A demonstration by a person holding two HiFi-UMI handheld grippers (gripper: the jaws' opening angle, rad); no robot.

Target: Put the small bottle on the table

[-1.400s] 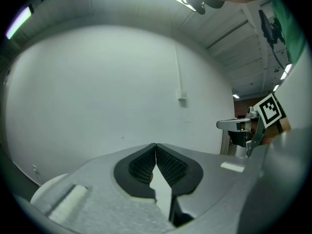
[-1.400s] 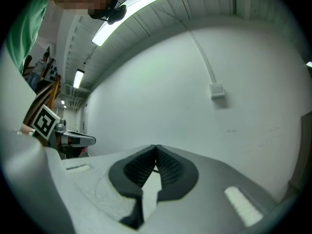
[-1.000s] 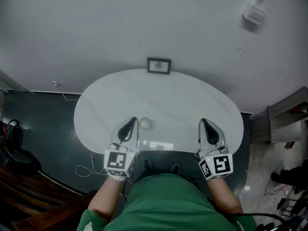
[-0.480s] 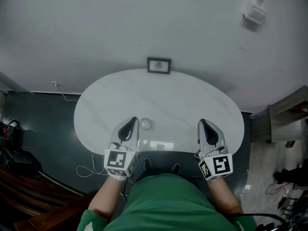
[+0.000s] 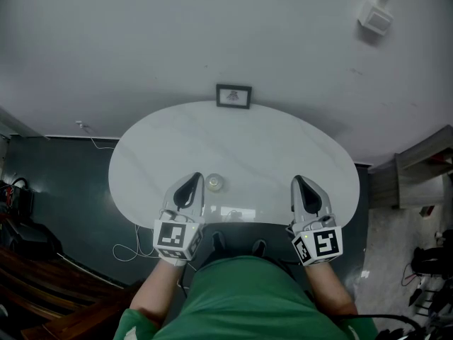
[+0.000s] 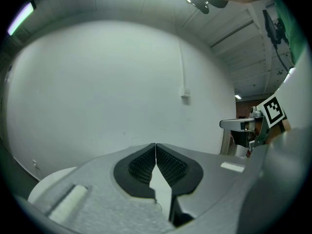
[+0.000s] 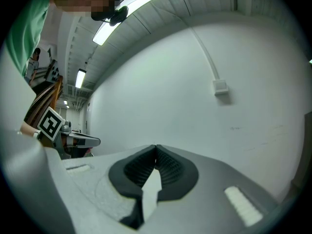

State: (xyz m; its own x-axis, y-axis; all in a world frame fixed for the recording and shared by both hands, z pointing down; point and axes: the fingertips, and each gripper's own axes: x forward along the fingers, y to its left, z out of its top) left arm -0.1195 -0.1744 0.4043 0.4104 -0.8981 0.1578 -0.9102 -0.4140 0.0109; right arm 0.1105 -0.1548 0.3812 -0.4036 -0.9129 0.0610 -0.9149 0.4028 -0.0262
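Observation:
A small pale bottle [image 5: 214, 183], seen from above as a round cap, stands on the white oval table [image 5: 248, 147] near its front edge. My left gripper [image 5: 191, 183] rests just left of the bottle, its jaws shut with nothing between them [image 6: 155, 152]. My right gripper [image 5: 306, 186] sits over the table's front right part, well apart from the bottle, also shut and empty [image 7: 155, 155]. Both gripper views point at the white wall and do not show the bottle.
A small framed picture [image 5: 233, 96] stands at the table's far edge against the white wall. A white box [image 5: 374, 20] with a conduit is mounted on the wall. Dark floor with cables [image 5: 124, 250] lies to the left, shelving [image 5: 421, 172] to the right.

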